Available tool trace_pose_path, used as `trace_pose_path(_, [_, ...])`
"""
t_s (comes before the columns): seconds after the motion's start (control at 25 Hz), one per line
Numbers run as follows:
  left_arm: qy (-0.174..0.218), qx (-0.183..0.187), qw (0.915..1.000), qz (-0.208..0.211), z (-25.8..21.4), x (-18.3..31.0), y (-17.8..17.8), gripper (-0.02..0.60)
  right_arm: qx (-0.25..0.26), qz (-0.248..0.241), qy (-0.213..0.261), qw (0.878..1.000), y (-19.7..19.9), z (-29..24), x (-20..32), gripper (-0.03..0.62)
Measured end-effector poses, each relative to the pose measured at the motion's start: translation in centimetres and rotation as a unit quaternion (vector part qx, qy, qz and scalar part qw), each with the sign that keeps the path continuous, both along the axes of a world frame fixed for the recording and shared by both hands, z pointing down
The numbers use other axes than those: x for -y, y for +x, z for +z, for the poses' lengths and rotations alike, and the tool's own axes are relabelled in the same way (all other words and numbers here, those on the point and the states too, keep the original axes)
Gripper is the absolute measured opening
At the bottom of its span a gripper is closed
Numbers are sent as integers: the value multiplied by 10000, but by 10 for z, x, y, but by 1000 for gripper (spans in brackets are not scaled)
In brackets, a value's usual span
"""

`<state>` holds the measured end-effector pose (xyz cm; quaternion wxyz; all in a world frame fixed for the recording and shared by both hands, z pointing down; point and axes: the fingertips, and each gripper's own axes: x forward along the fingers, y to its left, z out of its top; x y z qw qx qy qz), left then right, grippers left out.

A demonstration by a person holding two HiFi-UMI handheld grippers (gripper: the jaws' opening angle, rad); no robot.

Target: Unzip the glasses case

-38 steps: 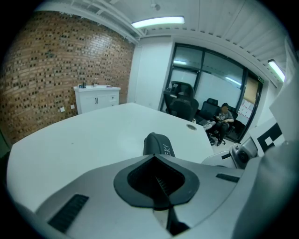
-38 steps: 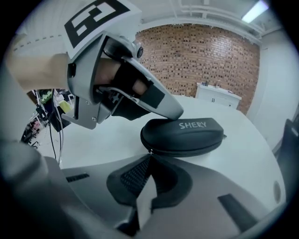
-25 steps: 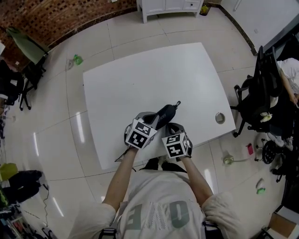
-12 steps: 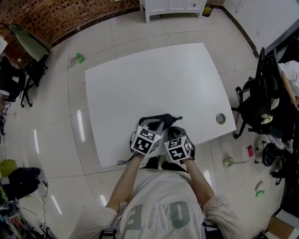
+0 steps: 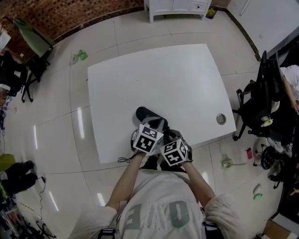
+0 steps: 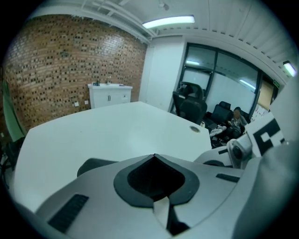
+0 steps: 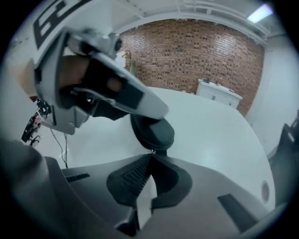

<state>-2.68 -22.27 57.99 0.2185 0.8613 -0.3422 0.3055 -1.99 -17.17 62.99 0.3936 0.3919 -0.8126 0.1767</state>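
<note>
Nearest to us, in the right gripper view, the right tool (image 7: 152,154) has its jaws pressed together. A small metal bit at their tips, which we take for the zipper pull (image 7: 153,150), sits pinched there. Directly beyond the tips and touching them lies the dark glasses case (image 7: 152,131). Its long axis runs away from the tool toward the upper middle of that frame.

The left tool (image 6: 154,157) is also closed, tip against tip, with nothing visible between its jaws. In the left gripper view the case shows only as a dark hump at the lower left, behind the left jaw. In the right gripper view the left tool reaches in from the upper left and hangs over the top of the case. We cannot tell whether it presses on it.

In the head view both tools sit side by side at the lower middle of the frame, and the case stretches from them toward the upper left. The right tool is at the case's near end, so we judge the coming move to be a pull along the rim, with the left tool placed to steady the case.

The case lies near the front edge of a white desk (image 5: 159,70), which has a round cable hole (image 5: 220,119) toward its right. Beyond it are glossy pale floor tiles (image 5: 56,135), a black office chair (image 5: 261,93) at the right edge, a brick wall (image 5: 70,14) along the upper left and a white cabinet (image 5: 175,5) at the top middle.
</note>
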Motion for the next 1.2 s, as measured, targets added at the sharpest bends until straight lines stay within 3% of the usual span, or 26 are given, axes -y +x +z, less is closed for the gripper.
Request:
trace_pose_path(0.16, [-84, -151, 9997, -164, 4, -6, -5, 5, 80, -172, -79, 9998, -7, 2, -11, 1])
trace_pose_path(0.68, [-235, -147, 9995, -123, 6, -14, -9, 5, -507, -883, -157, 9947, 13, 2, 4, 2])
trace_pose_path(0.88, [-250, -93, 9996, -22, 6, -12, -5, 5, -1349, -1776, -111, 9748, 22, 3, 25, 2])
trace_pose_path(1.2, [-242, -271, 9993, -87, 5, -9, -9, 5, -1113, -1837, 58, 9766, 12, 4, 46, 2])
